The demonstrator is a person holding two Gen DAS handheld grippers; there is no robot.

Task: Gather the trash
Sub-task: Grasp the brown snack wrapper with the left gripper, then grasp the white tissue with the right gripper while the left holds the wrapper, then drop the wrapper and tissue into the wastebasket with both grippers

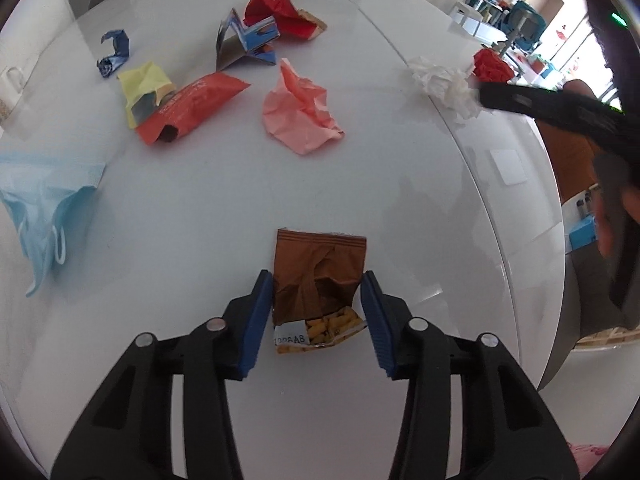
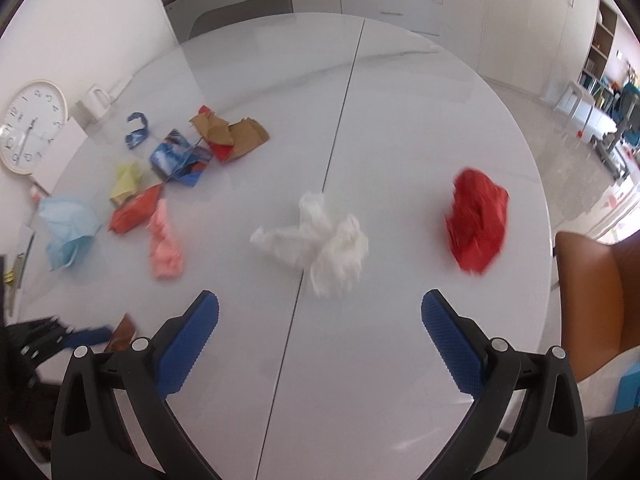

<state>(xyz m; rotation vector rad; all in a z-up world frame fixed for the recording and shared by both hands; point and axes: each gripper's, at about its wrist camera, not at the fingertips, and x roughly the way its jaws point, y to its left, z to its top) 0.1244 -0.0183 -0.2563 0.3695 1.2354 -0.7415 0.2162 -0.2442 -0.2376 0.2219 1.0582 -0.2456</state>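
Observation:
A brown snack packet (image 1: 318, 284) lies flat on the white table (image 1: 200, 220) between the blue pads of my left gripper (image 1: 318, 280); the pads stand at its two sides and the jaws are open. My right gripper (image 2: 320, 308) is wide open and empty above the table, just short of a crumpled white tissue (image 2: 320, 236). A crumpled red paper (image 2: 478, 220) lies to the tissue's right. The tissue (image 1: 444, 84) and red paper (image 1: 492, 65) also show in the left wrist view, beside the right gripper's arm.
More trash lies further off: pink paper (image 1: 300, 116), orange-red packet (image 1: 192, 106), yellow paper (image 1: 146, 88), blue wrapper (image 1: 114, 54), blue carton (image 1: 250, 40), red-and-brown bag (image 1: 284, 12), light blue face mask (image 1: 44, 204). A clock (image 2: 28, 126) leans at the left. An orange chair (image 2: 596, 296) stands at the table's right edge.

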